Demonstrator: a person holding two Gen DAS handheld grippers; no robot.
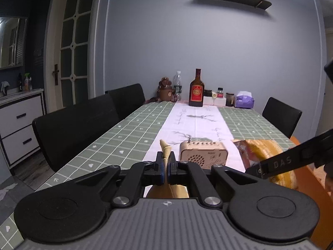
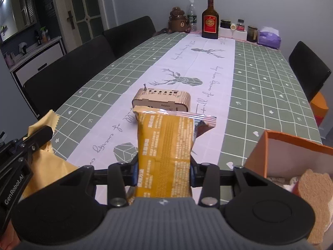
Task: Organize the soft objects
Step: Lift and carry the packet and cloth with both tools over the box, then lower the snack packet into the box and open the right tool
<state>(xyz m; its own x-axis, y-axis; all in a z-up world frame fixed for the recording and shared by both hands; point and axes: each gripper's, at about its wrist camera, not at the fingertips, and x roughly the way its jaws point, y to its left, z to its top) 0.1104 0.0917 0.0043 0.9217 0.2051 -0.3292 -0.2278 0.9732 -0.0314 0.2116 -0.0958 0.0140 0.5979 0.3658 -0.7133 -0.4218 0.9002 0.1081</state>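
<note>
Covering the table (image 2: 260, 87), checked green cloth lies beneath left fingers (image 1: 165, 167) pinching yellow cloth (image 1: 165, 148), right fingers (image 2: 164, 170) gripping a snack packet (image 2: 166, 145).

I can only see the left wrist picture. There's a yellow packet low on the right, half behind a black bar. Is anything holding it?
Observer: Yes. The right claw is shut on the snack packet, gripping it by its two sides.
Operator: And the orange thing beside it?
Observer: That's an open orange box. A brown bear-shaped pad lies inside it.
Operator: What is the beige strip pinched in my own claw?
Observer: The left claw is holding a yellow cloth with a zigzag-cut edge.
</note>
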